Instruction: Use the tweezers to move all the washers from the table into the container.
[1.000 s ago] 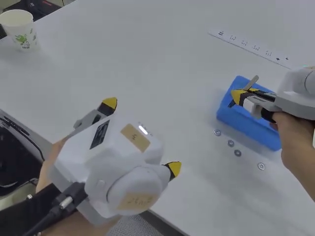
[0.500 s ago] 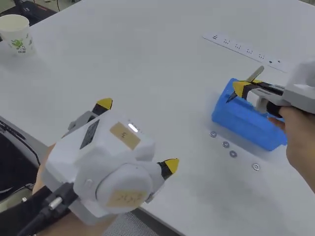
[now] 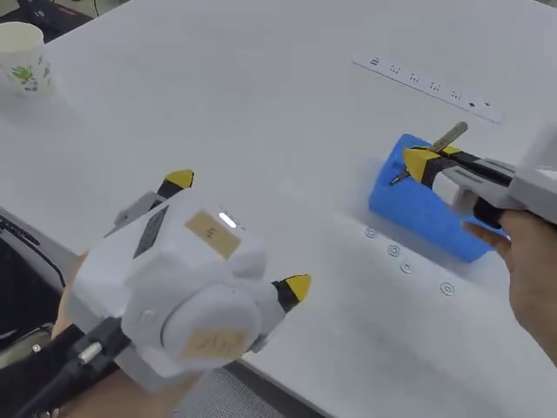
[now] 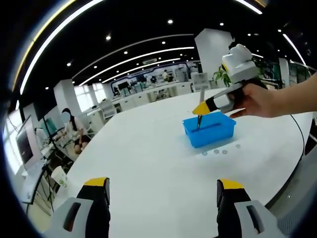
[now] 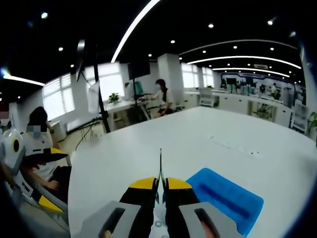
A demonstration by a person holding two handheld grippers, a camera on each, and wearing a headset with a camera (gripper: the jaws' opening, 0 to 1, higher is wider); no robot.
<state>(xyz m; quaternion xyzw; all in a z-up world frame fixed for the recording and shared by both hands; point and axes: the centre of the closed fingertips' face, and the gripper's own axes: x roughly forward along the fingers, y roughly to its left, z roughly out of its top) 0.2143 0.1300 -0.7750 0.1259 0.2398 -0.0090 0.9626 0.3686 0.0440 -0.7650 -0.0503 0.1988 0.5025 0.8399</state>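
My right gripper (image 3: 421, 163) is shut on metal tweezers (image 3: 449, 137), and the tweezer tip hangs over the left end of the blue container (image 3: 416, 209). Several small washers (image 3: 393, 251) lie in a row on the white table (image 3: 261, 113), just in front of the container. My left gripper (image 3: 237, 233) is open and holds nothing, low near the table's front edge. In the left gripper view, the right gripper (image 4: 203, 107) holds the tweezers above the container (image 4: 210, 131), with washers (image 4: 216, 151) below it. The right gripper view shows the thin tweezers (image 5: 160, 166) between shut jaws and the container (image 5: 225, 198) to the right.
A paper cup (image 3: 22, 57) stands at the far left of the table. A white power strip (image 3: 426, 84) lies behind the container. The table's front edge runs close under my left gripper. People sit at desks in the background (image 5: 161, 96).
The head camera has shifted, sliding the whole picture a little. The right gripper stays over the container's left end with the tweezers. The left gripper stays open.
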